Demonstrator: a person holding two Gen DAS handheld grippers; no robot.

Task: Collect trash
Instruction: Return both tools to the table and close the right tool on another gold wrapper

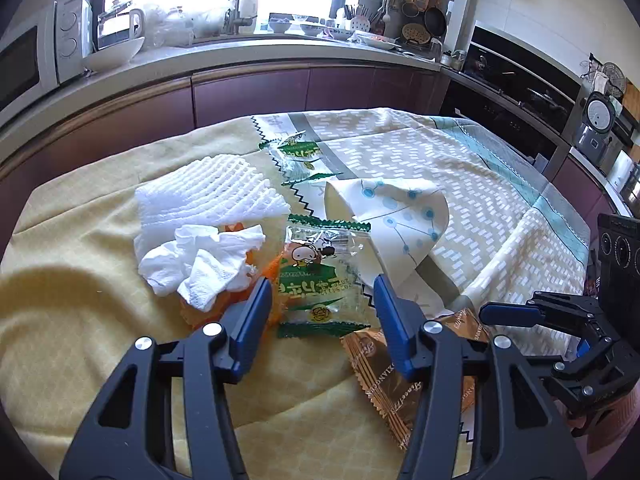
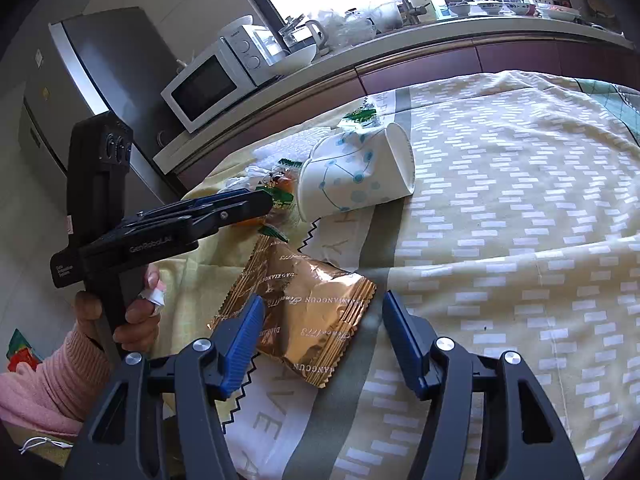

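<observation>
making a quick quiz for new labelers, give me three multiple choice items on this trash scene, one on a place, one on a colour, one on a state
1. What lies between the left gripper fingers?
A. green snack wrapper
B. paper cup
C. microwave

2. What colour is the wrapper at the right gripper?
A. pink
B. gold-brown
C. black

3. How is the paper cup standing?
A. upright
B. stacked in another cup
C. tipped on its side

Key: 1 A, the green snack wrapper sits in the gap between the open fingers. 2 B, the gold-brown wrapper is shiny foil. 3 C, the cup's mouth faces sideways on the tablecloth.
</observation>
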